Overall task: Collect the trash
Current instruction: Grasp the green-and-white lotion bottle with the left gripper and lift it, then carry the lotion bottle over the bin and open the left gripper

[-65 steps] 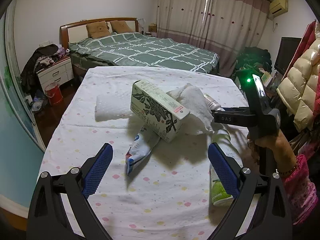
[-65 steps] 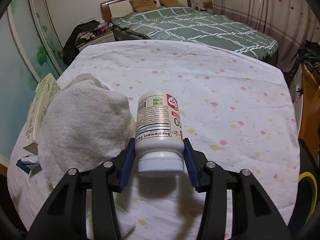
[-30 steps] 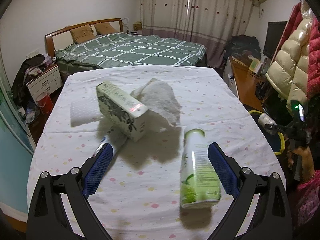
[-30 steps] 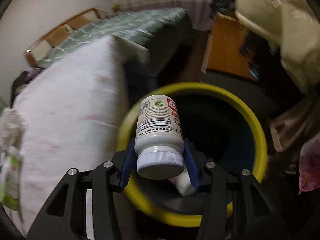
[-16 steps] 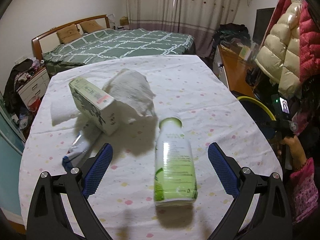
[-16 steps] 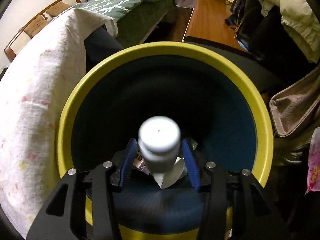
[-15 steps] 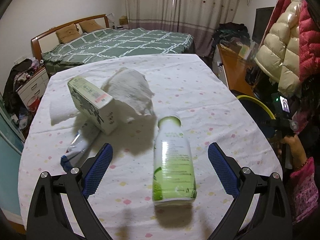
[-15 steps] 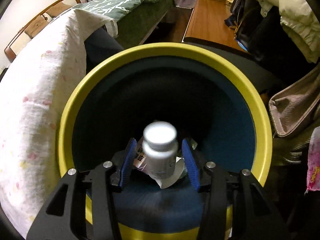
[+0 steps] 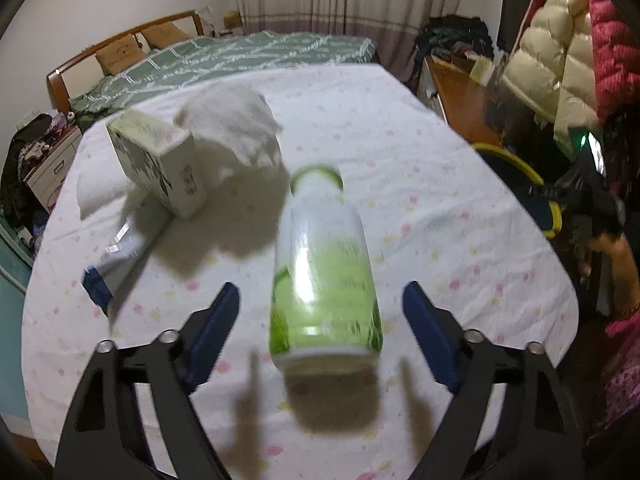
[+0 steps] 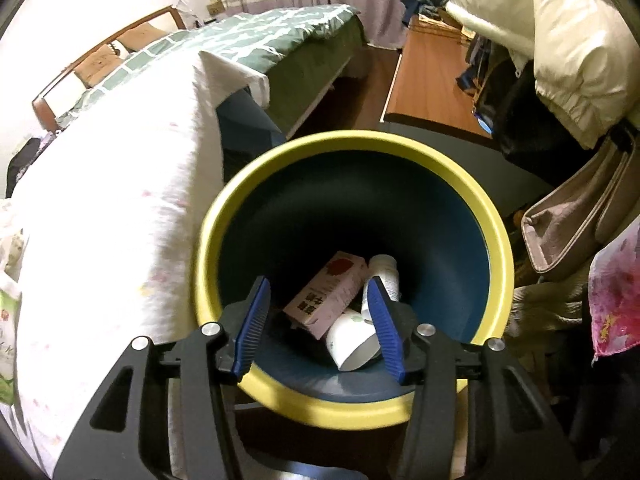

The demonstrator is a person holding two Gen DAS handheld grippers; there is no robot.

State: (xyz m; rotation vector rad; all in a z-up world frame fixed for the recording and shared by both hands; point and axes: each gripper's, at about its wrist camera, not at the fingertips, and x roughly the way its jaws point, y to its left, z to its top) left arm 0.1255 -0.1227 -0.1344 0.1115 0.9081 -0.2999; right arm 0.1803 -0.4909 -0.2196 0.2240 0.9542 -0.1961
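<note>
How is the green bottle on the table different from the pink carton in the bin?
The green bottle is round, white and green, and lies on the table. The pink carton is boxy with flat sides, and leans inside the yellow-rimmed bin. Neither stands upright.

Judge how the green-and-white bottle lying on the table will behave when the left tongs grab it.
The green-and-white bottle lies on its round side between the closing left tongs, untouched, so a nudge may roll it. Its glossy wrap could slip against the pads. It looks rigid, probably light; contents can't be seen.
</note>
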